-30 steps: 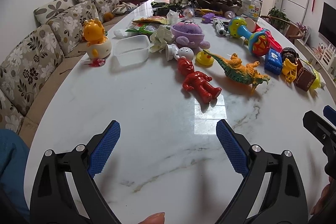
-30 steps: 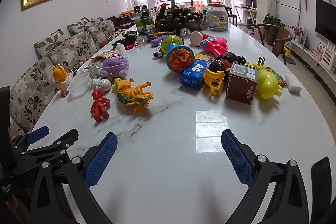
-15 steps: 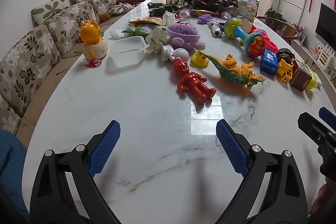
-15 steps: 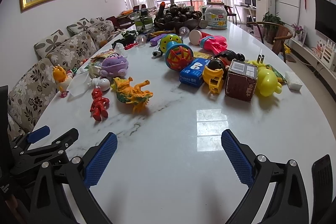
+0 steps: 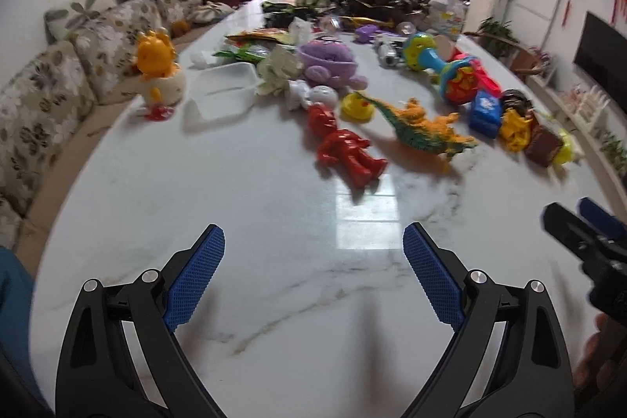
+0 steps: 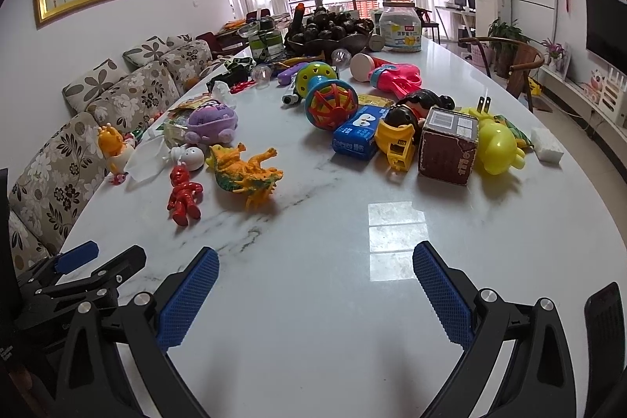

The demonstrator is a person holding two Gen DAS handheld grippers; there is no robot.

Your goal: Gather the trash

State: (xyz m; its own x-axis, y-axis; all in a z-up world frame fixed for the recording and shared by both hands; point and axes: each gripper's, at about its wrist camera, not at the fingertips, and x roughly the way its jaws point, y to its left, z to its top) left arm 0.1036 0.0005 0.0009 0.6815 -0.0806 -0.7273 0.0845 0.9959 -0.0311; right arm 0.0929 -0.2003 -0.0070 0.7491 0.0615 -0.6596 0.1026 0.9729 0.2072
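Marble is all that is framed between both sets of blue pads right now. The left gripper (image 5: 313, 277) is held spread wide and empty above the bare near end of the table (image 5: 274, 300), and the right gripper (image 6: 315, 294) is likewise held released, nothing between its fingers. Each tool is glimpsed at the edge of the other's view.

Farther along, toys are met first: a red figure (image 5: 345, 151) lying flat, an orange-and-green dinosaur (image 5: 423, 130) just beside it, a yellow duck (image 5: 356, 106) behind. None of that is judged to be trash.

Beyond them, on the sofa side, the likely targets are found: a clear plastic tray (image 5: 223, 93), a crumpled pale wrapper (image 5: 278, 69) touching its far corner, and colourful snack packets (image 5: 254, 44) behind that. On the right side a white block (image 6: 546, 143) is seen near the table edge; what it is cannot be told.

The step in hand is judged to be the approach, with nothing collected yet. A long reach over the toys is called for next, the left tool being better placed for the wrapper. No bin is seen in either view.
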